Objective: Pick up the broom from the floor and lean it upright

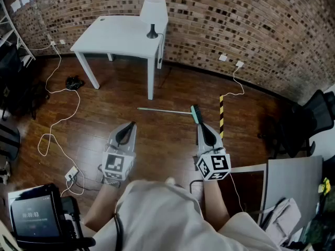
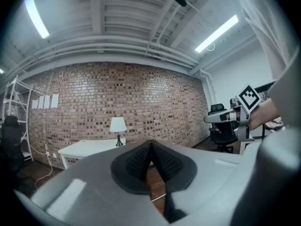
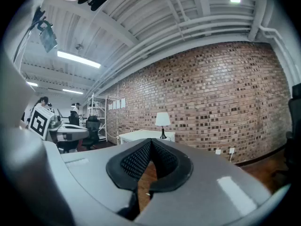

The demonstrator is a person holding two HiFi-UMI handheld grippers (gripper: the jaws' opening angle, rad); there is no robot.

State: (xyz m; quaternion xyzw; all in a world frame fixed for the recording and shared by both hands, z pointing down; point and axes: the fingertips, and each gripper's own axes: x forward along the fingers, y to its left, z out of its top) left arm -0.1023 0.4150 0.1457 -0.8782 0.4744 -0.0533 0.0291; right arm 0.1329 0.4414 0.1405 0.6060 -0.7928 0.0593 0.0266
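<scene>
A broom (image 1: 166, 111) with a thin, pale, straight handle and a small green brush head lies flat on the dark wooden plank floor (image 1: 157, 145). In the head view its handle runs almost level from left to right. The green head is at the right end, set slantwise to the handle.

The white rectangular table (image 1: 118, 35) looks smooth and matt, like painted wood. Under and around the table, the dark brown plank floor (image 1: 115, 109) is polished wood with a glossy sheen. Behind the table, the red-brown brick wall (image 1: 235, 14) is rough and matt. On the table, the white lamp shade (image 1: 154, 9) looks matt. In front of the table, the thin broom (image 1: 167, 110) has a smooth pale handle. The grey left gripper (image 2: 150, 147) and grey right gripper (image 3: 150, 145) have smooth, faintly shiny plastic shells and black, finely ribbed pads (image 2: 138, 161).
</scene>
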